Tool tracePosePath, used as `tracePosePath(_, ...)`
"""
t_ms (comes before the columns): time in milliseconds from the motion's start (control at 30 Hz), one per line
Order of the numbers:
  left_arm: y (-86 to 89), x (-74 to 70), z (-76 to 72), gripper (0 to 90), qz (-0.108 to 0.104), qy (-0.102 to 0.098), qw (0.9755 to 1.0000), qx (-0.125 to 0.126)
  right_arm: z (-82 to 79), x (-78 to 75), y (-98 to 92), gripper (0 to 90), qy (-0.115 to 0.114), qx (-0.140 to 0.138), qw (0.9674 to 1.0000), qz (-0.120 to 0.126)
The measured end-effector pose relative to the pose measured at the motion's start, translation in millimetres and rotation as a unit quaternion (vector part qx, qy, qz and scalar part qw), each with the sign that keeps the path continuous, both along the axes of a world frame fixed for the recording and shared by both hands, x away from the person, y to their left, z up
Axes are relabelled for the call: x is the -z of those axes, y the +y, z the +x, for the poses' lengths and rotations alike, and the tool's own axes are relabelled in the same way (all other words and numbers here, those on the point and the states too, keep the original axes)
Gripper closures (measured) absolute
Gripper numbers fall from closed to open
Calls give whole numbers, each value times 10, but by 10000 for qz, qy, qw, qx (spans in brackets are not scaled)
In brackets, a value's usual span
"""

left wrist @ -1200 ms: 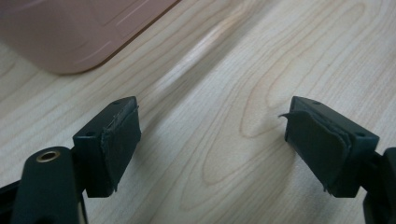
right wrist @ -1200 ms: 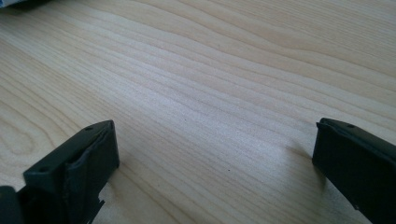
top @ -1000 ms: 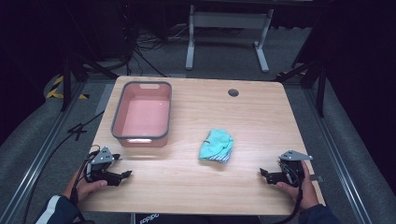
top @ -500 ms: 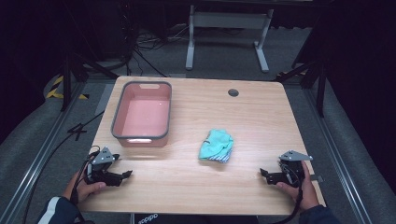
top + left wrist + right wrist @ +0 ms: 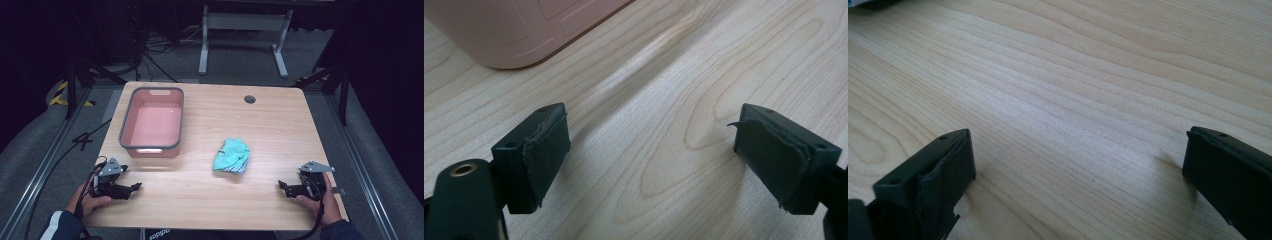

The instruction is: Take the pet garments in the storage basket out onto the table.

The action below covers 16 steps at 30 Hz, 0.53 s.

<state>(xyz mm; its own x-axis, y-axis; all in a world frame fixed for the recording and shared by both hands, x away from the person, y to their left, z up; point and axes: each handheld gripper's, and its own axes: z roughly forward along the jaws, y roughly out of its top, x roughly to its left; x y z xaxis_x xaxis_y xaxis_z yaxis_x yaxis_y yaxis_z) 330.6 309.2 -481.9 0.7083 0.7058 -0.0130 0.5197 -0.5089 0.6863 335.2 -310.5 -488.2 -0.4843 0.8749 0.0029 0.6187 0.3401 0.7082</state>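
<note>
Teal cloth (image 5: pixel 231 156) – crumpled just right of pink bin (image 5: pixel 151 122), likely soft, light; pinch a raised fold – left gripper (image 5: pixel 651 150) and right gripper (image 5: pixel 1073 170) both spread wide, empty.

A dim room here: grey carpeted floor (image 5: pixel 40 145), black cables (image 5: pixel 150 55) snaking across it, a white metal frame stand (image 5: pixel 243 30) behind, yellow-black hazard tape (image 5: pixel 60 96) at left, and the light wooden desk (image 5: pixel 280 130) brightly lit.
</note>
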Motion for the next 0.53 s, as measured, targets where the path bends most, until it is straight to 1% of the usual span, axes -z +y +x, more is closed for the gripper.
tracePosePath(533, -10, 1, 7, 143, 0, -3, 10000, -22, 0, 0, -3, 6, 0, -14, 10000, 1)
